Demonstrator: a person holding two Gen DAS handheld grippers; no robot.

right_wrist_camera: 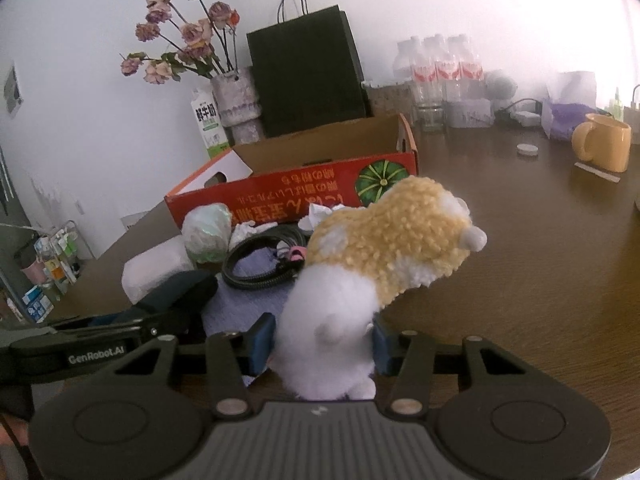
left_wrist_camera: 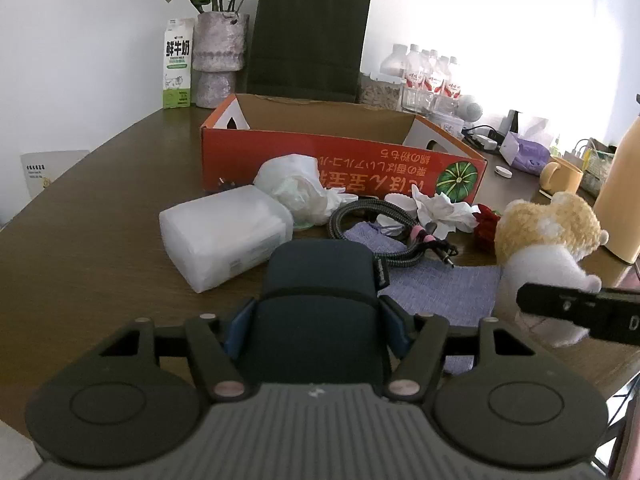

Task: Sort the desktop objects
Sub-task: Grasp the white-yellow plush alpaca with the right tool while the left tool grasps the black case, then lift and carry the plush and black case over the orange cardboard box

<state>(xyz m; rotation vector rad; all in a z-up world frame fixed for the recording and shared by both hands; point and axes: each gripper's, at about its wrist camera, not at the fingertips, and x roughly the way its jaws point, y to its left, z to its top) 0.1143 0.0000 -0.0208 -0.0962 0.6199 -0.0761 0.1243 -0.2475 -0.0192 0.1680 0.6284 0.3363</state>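
My right gripper (right_wrist_camera: 323,338) pinches the white-and-tan plush toy (right_wrist_camera: 372,256) by its white end; my left gripper (left_wrist_camera: 318,320) clamps a dark blue rounded case (left_wrist_camera: 320,280) above the desk (left_wrist_camera: 100,240).

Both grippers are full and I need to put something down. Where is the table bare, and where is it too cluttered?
Bare wood lies right of the plush toy, out to the yellow mug, and left of the white pack toward the table edge. The orange box looks empty where visible. Crowded: between the box and the grippers, with the cable, tissues and purple cloth.
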